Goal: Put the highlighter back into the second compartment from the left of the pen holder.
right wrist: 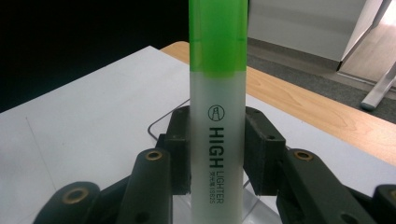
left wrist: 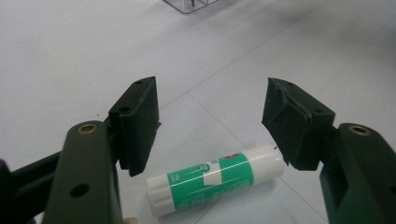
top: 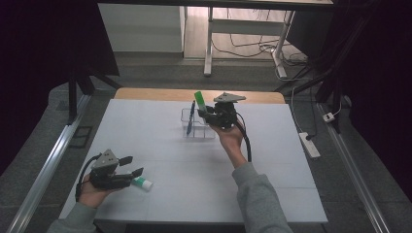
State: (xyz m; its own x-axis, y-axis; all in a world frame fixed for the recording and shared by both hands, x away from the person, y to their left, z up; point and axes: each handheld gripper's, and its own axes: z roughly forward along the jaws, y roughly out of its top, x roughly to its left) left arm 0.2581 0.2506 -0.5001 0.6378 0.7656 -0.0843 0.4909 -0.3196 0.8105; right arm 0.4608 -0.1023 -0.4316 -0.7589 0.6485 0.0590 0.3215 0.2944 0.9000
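Green and frosted white, the highlighter (right wrist: 217,116) stands upright between the jaws of the right gripper (right wrist: 217,154), whose pads are clenched against its barrel on both sides. Its green cap points up, and the word HIGHLIGHTER runs down the barrel. In the high view the right gripper (top: 210,112) holds the highlighter (top: 200,99) just above a clear plastic holder (top: 197,127) standing near the far middle of the white table (top: 160,145). A blue pen (top: 191,116) already leans inside that holder.

At the near left corner of the table, the left gripper (top: 132,165) rests low over the surface with its jaws released and standing wide apart. A glue stick (left wrist: 215,178) with a green and white label lies flat on the table below and between those jaws, untouched by either pad. In the high view the glue stick (top: 143,183) lies just beside the left gripper's tips.
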